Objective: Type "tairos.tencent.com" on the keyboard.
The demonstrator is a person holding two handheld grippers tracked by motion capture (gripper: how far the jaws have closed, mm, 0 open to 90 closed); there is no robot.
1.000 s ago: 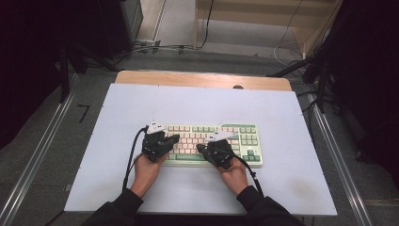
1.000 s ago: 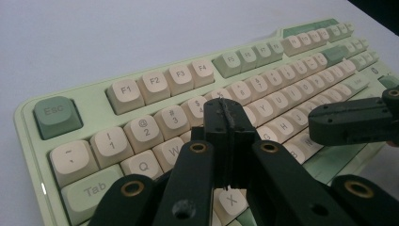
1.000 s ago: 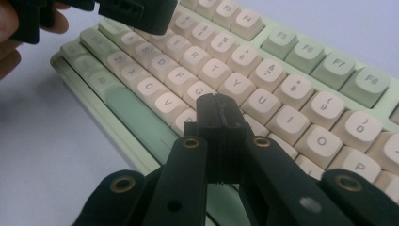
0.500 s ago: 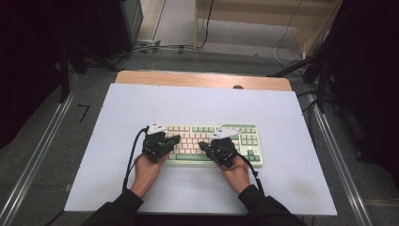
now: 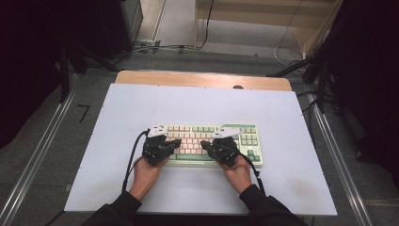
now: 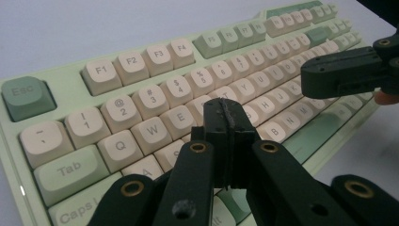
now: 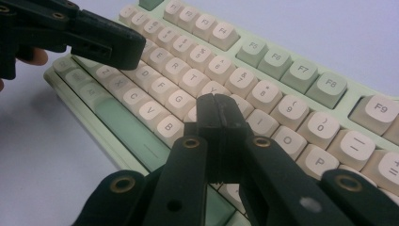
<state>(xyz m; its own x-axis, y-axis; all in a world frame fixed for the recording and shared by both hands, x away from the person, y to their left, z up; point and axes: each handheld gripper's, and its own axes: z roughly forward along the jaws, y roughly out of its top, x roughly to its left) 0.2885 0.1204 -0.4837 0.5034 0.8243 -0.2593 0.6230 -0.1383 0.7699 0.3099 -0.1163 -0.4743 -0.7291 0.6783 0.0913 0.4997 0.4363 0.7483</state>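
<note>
A green and cream keyboard point(image 5: 209, 141) lies near the middle of the pale table point(image 5: 117, 108), in front of the person. The left gripper point(image 6: 225, 117) hovers over the keys by E and R, its 2 jaws pressed together on nothing. The right gripper point(image 7: 217, 113) hangs above the G and H area, jaws likewise closed and empty.

High view looking down over the table point(image 5: 197, 101), both gripper views close and low, sharing the keyboard point(image 5: 207, 136)
</note>
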